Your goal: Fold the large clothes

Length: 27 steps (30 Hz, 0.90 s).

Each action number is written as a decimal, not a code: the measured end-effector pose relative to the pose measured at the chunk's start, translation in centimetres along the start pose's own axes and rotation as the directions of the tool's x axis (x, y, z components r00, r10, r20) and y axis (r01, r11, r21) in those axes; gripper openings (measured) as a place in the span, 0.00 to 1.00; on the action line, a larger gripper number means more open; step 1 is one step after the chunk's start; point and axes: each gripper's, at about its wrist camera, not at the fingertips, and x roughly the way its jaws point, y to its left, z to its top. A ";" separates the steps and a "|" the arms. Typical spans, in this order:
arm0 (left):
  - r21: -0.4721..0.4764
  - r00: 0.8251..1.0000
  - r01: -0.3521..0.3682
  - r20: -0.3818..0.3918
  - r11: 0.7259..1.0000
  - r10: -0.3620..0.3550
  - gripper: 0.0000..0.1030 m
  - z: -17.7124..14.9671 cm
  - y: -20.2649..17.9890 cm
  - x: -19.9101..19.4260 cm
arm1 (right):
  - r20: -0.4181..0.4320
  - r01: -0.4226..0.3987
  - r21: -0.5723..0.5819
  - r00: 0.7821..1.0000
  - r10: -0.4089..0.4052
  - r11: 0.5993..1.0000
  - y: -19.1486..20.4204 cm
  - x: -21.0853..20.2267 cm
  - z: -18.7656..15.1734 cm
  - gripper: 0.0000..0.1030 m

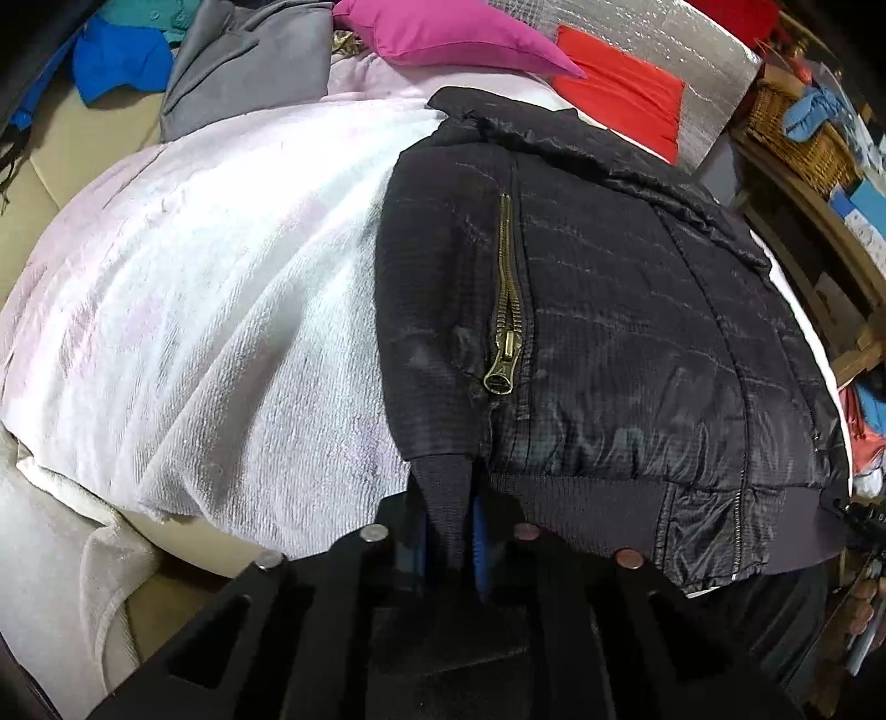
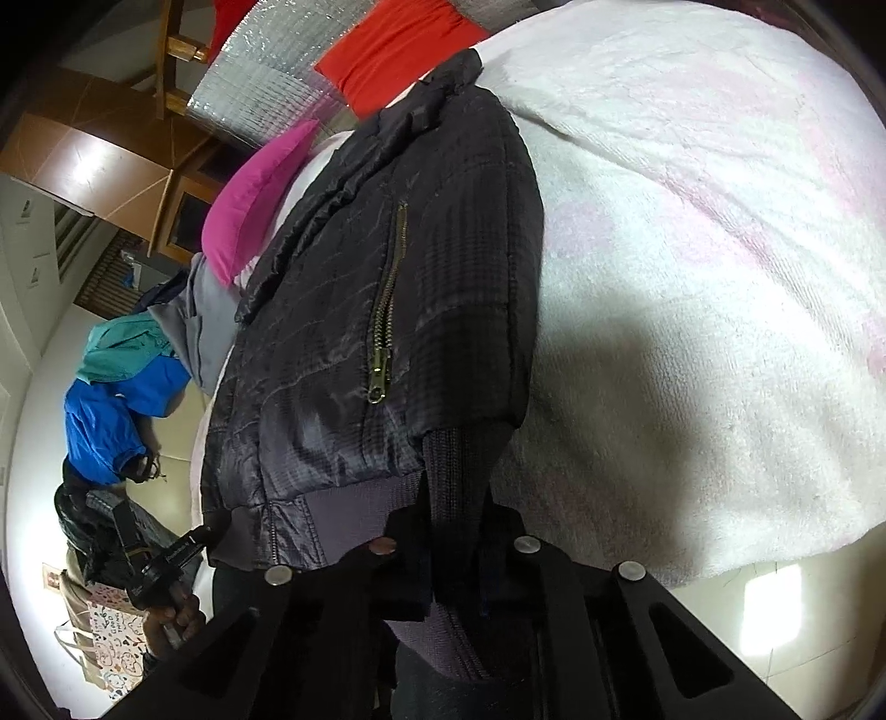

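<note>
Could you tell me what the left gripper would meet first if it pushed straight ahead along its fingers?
The left gripper is already shut on the ribbed cuff of the black jacket. Straight on, it would likely press into the jacket's padded body near the brass zipper; depth is uncertain.

White fleece blanket (image 1: 221, 288) covers bed; black jacket (image 1: 609, 332), magenta pillow (image 1: 443, 33), grey garment (image 1: 249, 66) lie on it.
</note>
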 end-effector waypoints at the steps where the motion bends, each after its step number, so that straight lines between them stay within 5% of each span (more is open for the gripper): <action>1: -0.007 1.000 0.012 0.005 1.000 -0.012 0.10 0.1 0.2 -0.3 | 0.007 -0.019 0.006 1.000 0.019 1.000 0.1 -0.4 0.0 0.09; 5: -0.011 0.997 0.056 0.044 0.998 -0.056 0.09 0.8 0.3 -2.6 | 0.051 -0.110 0.003 0.993 0.109 0.994 1.1 -2.6 0.4 0.08; 11: 0.034 0.992 0.088 0.091 0.996 -0.091 0.09 0.2 -0.3 -6.3 | 0.059 -0.130 -0.029 0.990 0.131 0.991 1.8 -5.0 -0.2 0.08; 21: -0.041 0.988 0.148 0.037 0.988 -0.147 0.15 -2.7 2.9 -3.9 | 0.012 -0.108 0.038 0.994 0.108 0.993 -2.5 -3.9 -3.8 0.15; 22: -0.051 0.985 0.168 0.043 0.984 -0.166 0.15 -2.6 3.2 -4.0 | 0.019 -0.119 0.051 0.993 0.119 0.992 -2.9 -4.0 -3.7 0.23; 23: -0.056 0.982 0.183 0.049 0.981 -0.181 0.18 -2.3 3.5 -4.1 | 0.030 -0.120 0.053 0.992 0.119 0.991 -3.1 -4.1 -3.6 0.43; 25: -0.052 0.983 0.177 0.064 0.983 -0.173 0.34 -1.9 3.8 -4.3 | 0.060 -0.128 0.052 0.990 0.125 0.990 -3.5 -4.5 -3.1 0.69; 27: -0.065 0.985 0.155 0.083 0.986 -0.150 0.43 -1.4 4.1 -4.4 | 0.063 -0.130 0.054 0.990 0.126 0.990 -3.6 -4.5 -2.7 0.69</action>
